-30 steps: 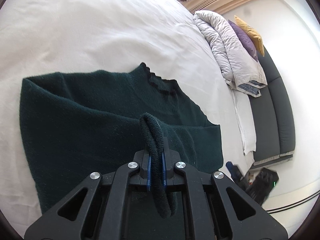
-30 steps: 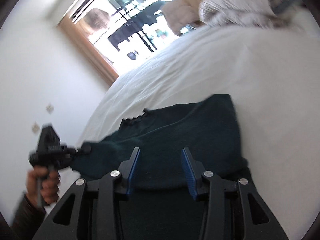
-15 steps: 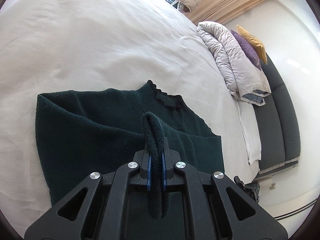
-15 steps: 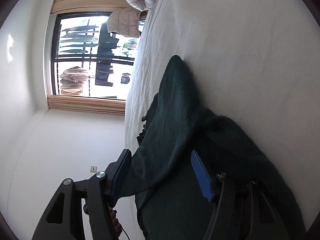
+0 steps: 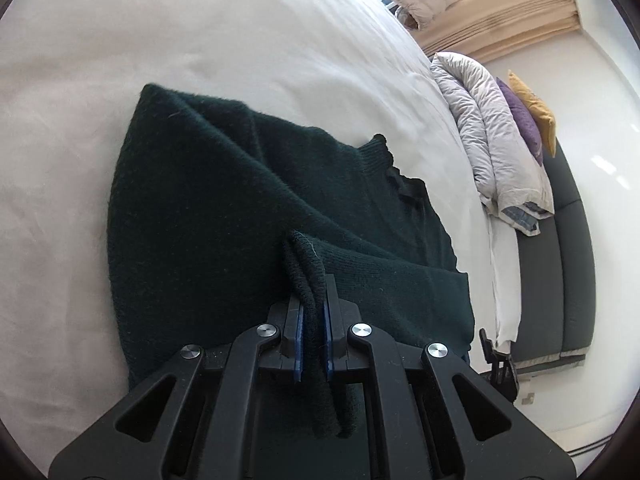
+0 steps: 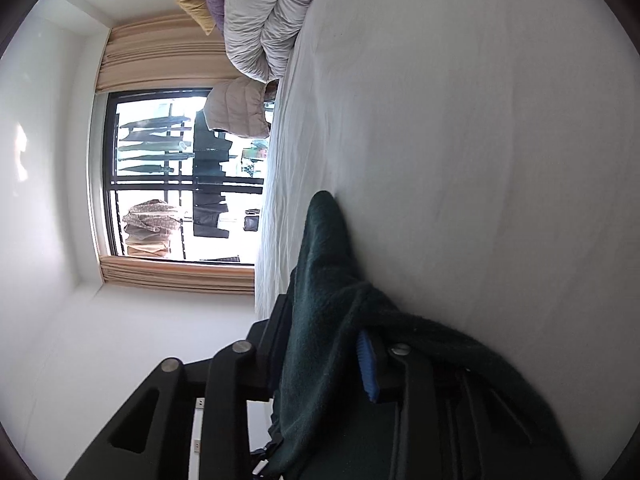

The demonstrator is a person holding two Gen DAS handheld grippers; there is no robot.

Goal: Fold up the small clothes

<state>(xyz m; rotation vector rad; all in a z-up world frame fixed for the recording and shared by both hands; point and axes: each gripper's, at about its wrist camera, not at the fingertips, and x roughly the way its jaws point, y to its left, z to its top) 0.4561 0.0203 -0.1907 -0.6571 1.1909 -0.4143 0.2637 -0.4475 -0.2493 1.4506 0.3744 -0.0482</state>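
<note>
Dark green sweater [image 5: 248, 216] lying partly folded on white bed [image 5: 200, 40]. Left gripper [image 5: 311, 320] fingers clamping a bunched knit edge. Right gripper [image 6: 324, 360] fingers, just closing, pinching a sweater fold.

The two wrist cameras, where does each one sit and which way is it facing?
Left wrist: on the left gripper, looking down along its fingers, shut on a fold of the sweater on the bed; no hand shows.
Right wrist: on the right gripper, rolled sideways, facing across the bed toward the window; its fingers have just been closing around sweater cloth.
Shared: sweater, bed, duvet.
</note>
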